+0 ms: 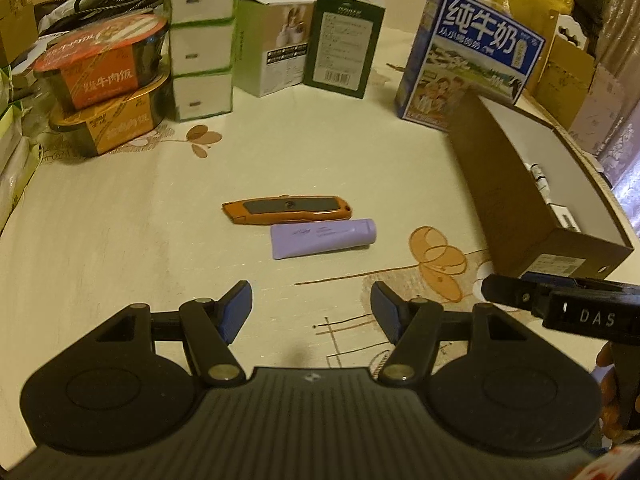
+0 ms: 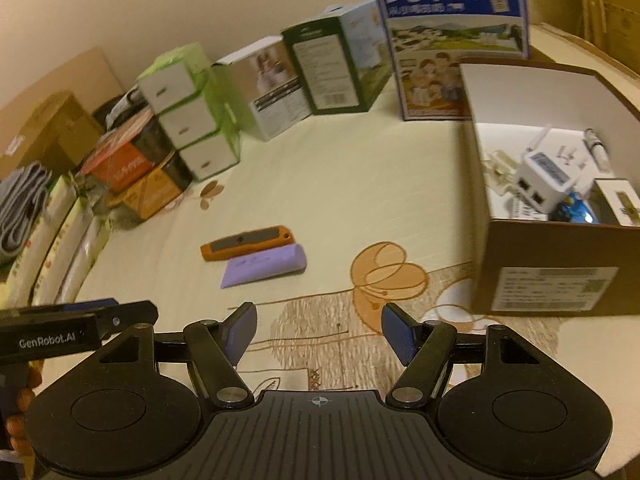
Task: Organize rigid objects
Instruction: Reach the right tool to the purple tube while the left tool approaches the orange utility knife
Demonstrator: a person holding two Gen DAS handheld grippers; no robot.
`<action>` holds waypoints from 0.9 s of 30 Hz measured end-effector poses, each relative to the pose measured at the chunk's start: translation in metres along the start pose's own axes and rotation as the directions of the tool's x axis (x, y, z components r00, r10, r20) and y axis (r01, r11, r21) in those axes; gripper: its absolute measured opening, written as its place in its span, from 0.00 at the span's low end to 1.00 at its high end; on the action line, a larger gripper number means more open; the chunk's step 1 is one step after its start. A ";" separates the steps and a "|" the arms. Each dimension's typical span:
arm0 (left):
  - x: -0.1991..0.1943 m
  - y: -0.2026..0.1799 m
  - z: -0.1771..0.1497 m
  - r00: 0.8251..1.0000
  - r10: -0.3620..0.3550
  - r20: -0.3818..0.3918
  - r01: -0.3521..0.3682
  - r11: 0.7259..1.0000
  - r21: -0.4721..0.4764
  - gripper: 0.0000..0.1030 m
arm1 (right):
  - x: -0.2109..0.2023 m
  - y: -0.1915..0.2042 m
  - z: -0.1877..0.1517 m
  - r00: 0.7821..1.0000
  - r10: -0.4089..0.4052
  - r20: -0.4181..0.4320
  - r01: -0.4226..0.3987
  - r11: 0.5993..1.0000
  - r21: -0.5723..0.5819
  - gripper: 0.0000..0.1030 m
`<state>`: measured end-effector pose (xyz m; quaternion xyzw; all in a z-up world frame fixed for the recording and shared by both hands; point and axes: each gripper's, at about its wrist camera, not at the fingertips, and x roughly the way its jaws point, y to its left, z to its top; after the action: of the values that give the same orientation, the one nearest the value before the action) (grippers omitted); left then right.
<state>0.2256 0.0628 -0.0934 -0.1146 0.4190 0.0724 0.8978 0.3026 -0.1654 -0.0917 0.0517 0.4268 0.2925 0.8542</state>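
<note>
left wrist view looks down on a pale cloth-covered table (image 1: pixel 120 220) printed with brown flower outlines. the left gripper (image 1: pixel 311 312) has its ribbed blue pads spread apart with nothing between them. ahead of it on bare cloth lie an orange utility knife (image 1: pixel 288 208), long and flat with a grey grip inset, and just beside it a smooth lilac tube (image 1: pixel 324 237), its round cap toward the brown cardboard box (image 1: pixel 500 200). wide open cloth surrounds the pair on all sides. right wrist view shows the right gripper (image 2: pixel 319 330) also standing open and empty, the same knife (image 2: pixel 246 242) and tube (image 2: pixel 264 266) ahead to its left, and the open-topped box (image 2: pixel 560 264) close on its right, white-lined, holding small white gadgets. upright cartons line the far edge, a blue milk carton (image 2: pixel 448 12) tallest.
</note>
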 end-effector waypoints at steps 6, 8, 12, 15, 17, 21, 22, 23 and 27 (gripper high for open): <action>0.018 0.008 -0.002 1.000 0.012 -0.023 -0.013 1.000 -0.011 0.60 | 0.026 0.008 -0.001 1.000 0.015 -0.025 -0.016 0.998 -0.063 0.64; 0.024 0.010 -0.002 0.999 0.014 -0.030 -0.015 1.000 -0.014 0.60 | 0.036 0.009 0.002 0.999 0.019 -0.030 -0.021 0.997 -0.073 0.64; 0.039 0.014 -0.001 0.999 0.015 -0.046 -0.016 1.000 -0.018 0.60 | 0.055 0.010 0.009 0.999 0.030 -0.034 -0.033 0.995 -0.090 0.64; 0.052 0.017 0.001 0.998 0.018 -0.055 -0.019 1.000 -0.023 0.60 | 0.069 0.011 0.015 0.999 0.037 -0.032 -0.041 0.994 -0.105 0.64; 0.060 0.020 0.002 0.998 0.020 -0.058 -0.022 0.999 -0.024 0.60 | 0.082 0.011 0.019 0.999 0.038 -0.037 -0.042 0.991 -0.124 0.64; 0.077 0.026 0.005 0.997 0.029 -0.070 -0.032 0.999 -0.032 0.60 | 0.106 0.014 0.027 0.998 0.044 -0.041 -0.050 0.986 -0.159 0.64; 0.082 0.028 0.006 0.997 0.033 -0.075 -0.036 0.999 -0.034 0.60 | 0.113 0.015 0.030 0.998 0.046 -0.042 -0.053 0.984 -0.171 0.64; 0.086 0.030 0.006 0.996 0.037 -0.079 -0.040 0.998 -0.037 0.60 | 0.118 0.015 0.031 0.998 0.049 -0.043 -0.056 0.982 -0.181 0.63; 0.099 0.038 0.008 0.994 0.047 -0.096 -0.052 0.997 -0.051 0.60 | 0.138 0.018 0.040 0.996 0.076 -0.045 -0.084 0.973 -0.215 0.59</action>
<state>0.2864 0.1052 -0.1698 -0.1316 0.4615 0.1004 0.8716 0.3887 -0.0685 -0.1571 -0.0299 0.4056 0.3720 0.8344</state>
